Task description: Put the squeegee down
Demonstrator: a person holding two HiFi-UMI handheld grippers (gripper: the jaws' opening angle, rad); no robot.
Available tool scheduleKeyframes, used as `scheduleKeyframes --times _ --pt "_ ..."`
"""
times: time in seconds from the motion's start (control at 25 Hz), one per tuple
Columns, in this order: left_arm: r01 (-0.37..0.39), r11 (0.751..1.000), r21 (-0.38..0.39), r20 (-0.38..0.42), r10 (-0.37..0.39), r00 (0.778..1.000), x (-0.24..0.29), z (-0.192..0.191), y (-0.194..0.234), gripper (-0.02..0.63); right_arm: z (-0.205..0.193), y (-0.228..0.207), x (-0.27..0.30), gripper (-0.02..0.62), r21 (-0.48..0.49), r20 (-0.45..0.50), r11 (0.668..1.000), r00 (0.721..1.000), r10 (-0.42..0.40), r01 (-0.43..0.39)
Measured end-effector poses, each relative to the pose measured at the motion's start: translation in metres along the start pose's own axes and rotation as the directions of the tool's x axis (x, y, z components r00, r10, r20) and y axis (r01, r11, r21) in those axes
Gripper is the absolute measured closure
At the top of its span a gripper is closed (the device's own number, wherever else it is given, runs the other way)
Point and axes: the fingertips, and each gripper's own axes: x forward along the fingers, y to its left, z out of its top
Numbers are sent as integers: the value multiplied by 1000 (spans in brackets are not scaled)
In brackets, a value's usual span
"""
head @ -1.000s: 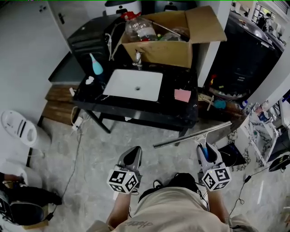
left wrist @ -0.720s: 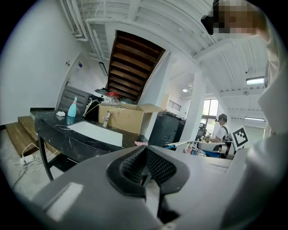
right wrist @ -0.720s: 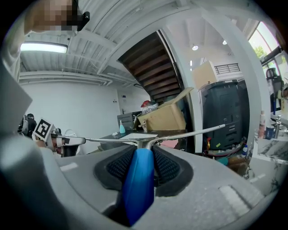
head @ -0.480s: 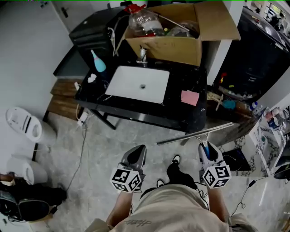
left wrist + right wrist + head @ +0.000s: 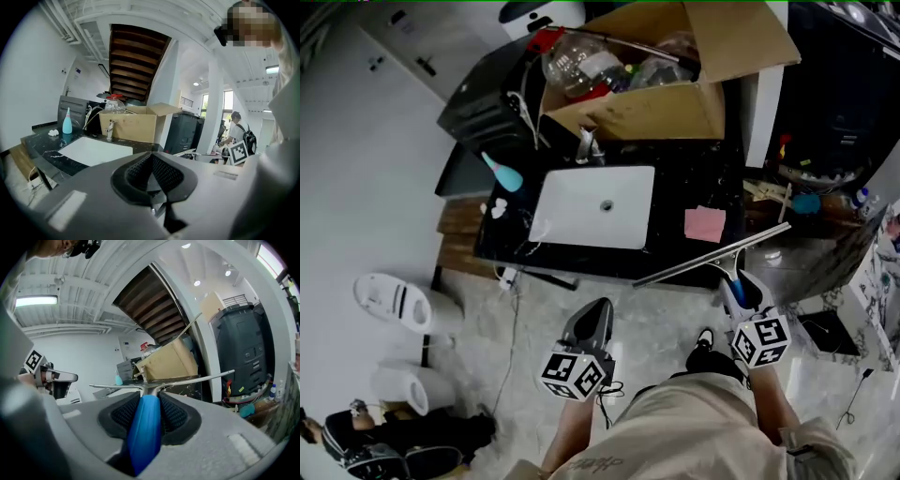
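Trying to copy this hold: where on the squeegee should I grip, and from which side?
Grip the blue handle from its free end, in line with it, as the right claw does. The long thin blade sits crosswise at the far end.

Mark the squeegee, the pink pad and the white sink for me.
squeegee [image 5: 712,256]: head view, middle of its long blade.
pink pad [image 5: 705,224]: head view, its centre.
white sink [image 5: 572,211]: head view, bare basin floor.

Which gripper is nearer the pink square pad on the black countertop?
Right. The right gripper, shut on the blue-handled squeegee, sits just short of the pink square pad; the left gripper is farther, back and to its left.
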Motion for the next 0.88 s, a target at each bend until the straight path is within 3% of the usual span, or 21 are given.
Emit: scheduleKeyframes --times 0.2,0.4,0.56,0.88 --pt "24 999 -25 -1 -24 1000 40 6 -9 592 -12 -25 22 463 9 -40 999 999 31 -31" --pt "26 999 -35 -37 -27 999 60 3 -6 591 -22 -40 24 463 55 -83 998 996 15 -11" --pt "38 999 -22 -35 -38 999 81 14 5 591 -20 -53 37 463 38 -97 999 995 -6 10" --pt "151 988 -40 -65 -153 986 135 14 27 592 -9 -61 66 463 35 -123 995 989 -85 90"
